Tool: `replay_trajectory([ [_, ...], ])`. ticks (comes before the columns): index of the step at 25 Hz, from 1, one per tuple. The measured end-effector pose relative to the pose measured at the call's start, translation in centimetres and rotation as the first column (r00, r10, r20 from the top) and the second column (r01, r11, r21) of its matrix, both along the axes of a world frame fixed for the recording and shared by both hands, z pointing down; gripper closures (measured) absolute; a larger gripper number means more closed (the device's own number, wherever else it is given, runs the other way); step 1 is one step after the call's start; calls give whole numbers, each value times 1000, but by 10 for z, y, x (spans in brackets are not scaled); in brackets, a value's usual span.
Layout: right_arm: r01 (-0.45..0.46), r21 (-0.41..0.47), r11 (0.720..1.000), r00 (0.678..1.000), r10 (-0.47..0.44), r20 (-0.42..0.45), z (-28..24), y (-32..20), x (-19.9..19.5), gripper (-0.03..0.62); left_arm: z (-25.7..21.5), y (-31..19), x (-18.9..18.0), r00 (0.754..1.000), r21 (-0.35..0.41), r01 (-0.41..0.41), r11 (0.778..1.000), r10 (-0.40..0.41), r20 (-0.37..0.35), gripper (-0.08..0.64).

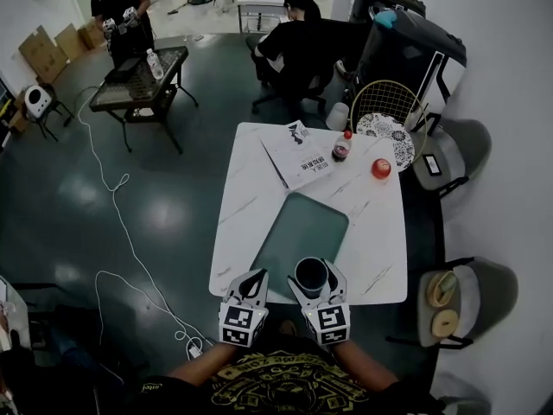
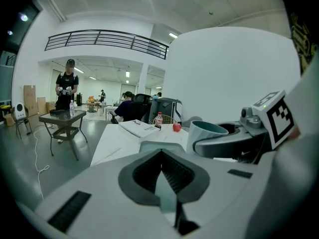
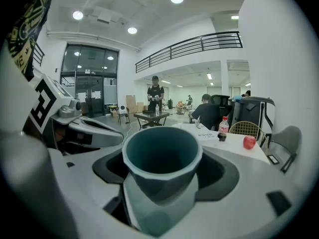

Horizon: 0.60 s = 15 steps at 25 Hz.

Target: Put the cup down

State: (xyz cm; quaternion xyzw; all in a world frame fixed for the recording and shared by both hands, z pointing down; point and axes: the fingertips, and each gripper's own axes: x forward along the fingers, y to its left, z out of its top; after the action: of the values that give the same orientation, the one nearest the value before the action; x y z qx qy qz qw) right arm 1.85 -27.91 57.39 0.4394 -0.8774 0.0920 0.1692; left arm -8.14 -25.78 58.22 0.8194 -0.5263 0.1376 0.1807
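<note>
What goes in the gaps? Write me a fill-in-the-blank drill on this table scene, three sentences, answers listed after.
1. The right gripper clamps a teal ____ between its fingers.
2. The left gripper, its fingers together, holds ____.
3. Just right of the bottle on the white table lies a red ____.

Missing words: cup; nothing; apple.

Open lab-like workshop hall, mezzanine railing (image 2: pixel 107 38) overhead, white cable (image 1: pixel 130 242) trailing across grey floor (image 1: pixel 173 206), cardboard boxes (image 1: pixel 39 52) far left, dark work table (image 1: pixel 138 83), person seated (image 1: pixel 294 41) far off.
</note>
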Motion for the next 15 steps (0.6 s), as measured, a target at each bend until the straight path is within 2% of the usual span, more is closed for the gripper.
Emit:
replay_trajectory([
  [9,-45,-23,999,998,44,-34,16,-20,-10,215,21,-18,-13,999,-33,-29,999,29,15,551],
  [15,-63,-24,998,998,63,-16,40,-28,-10,215,35,-25,-15,998,-54,-47,997,49,45,551],
])
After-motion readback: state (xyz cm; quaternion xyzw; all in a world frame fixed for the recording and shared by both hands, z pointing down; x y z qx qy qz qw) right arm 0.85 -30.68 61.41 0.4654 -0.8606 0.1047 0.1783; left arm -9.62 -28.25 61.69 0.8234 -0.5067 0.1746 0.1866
